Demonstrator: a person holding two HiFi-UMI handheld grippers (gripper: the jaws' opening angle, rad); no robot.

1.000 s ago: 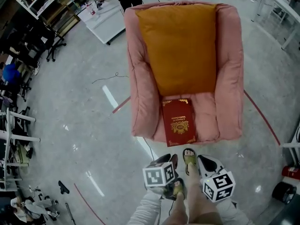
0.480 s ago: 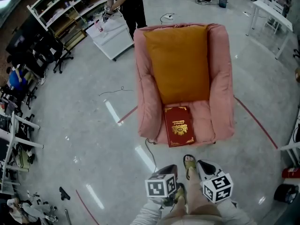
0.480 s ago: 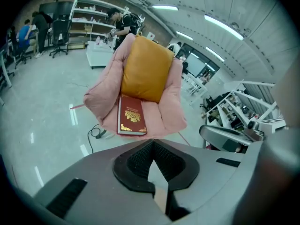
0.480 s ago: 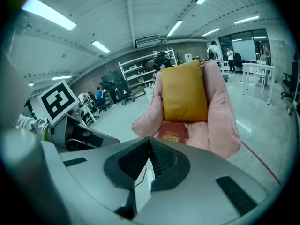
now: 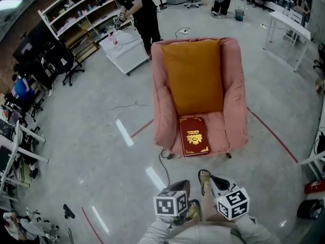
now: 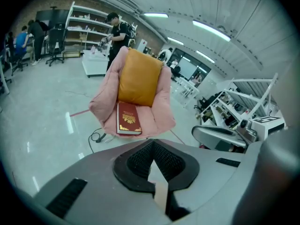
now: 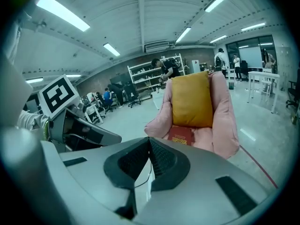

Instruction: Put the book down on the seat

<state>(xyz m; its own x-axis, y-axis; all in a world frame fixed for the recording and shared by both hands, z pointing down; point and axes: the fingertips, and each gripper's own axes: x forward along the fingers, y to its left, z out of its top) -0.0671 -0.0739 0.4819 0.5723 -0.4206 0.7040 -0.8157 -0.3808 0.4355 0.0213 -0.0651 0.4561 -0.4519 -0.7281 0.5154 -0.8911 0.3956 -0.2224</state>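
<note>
Red book on the armchair seat, both grippers drawn back empty

The red book (image 5: 193, 142) lies flat, cover up, on the seat of the pink armchair (image 5: 162, 100). Its near edge sits at the seat's front edge, its far edge by the foot of the orange cushion (image 5: 192, 75), and it lies closer to the arm on the view's left. The left gripper (image 6: 151, 145) and the right gripper (image 7: 149, 142) hang side by side well short of the chair, each with jaws closed on nothing. Bare grey floor (image 5: 91, 151) lies between them and the seat (only a thin cable (image 5: 163, 159) trails by the chair's front corner). A red floor line (image 5: 274, 136) slants past the chair on the right side of the view.
</note>
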